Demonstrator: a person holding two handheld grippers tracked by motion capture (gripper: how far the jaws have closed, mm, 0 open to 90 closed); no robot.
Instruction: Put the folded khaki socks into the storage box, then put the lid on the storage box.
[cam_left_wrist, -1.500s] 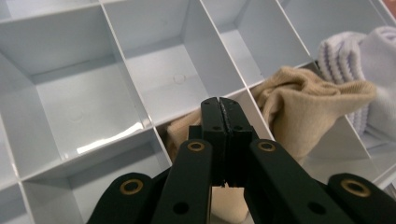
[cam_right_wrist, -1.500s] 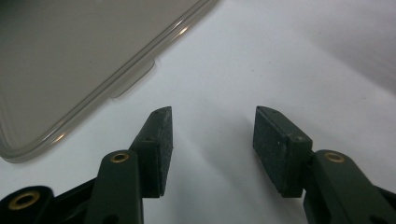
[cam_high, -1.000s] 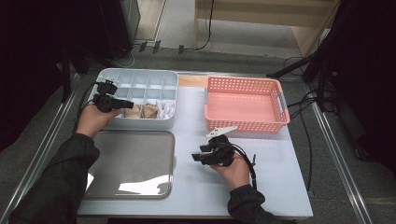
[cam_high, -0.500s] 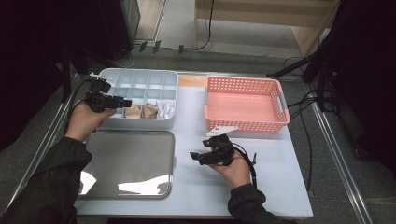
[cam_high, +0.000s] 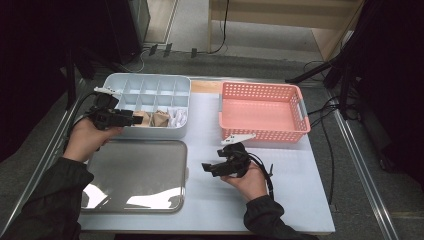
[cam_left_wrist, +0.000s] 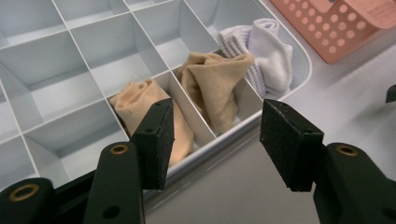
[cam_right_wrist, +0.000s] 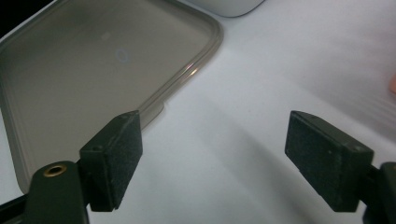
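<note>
Bare white table (cam_high: 295, 185) lies open at the lower right of the high view and in the strip between the divided grey box (cam_high: 147, 82) and the pink basket (cam_high: 262, 90). The clear lid (cam_high: 135, 175) fills the lower left. The box's rear compartments stand empty; its front-right cells are blocked by two tan socks (cam_left_wrist: 212, 86) and a white sock (cam_left_wrist: 266, 46).

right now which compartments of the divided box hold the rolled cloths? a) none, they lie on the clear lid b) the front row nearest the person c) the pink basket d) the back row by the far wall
b: the two tan cloths and the white cloth sit in neighbouring front-row compartments of the divided box, next to the open jaws of the left gripper; the back-row compartments look empty.
</note>
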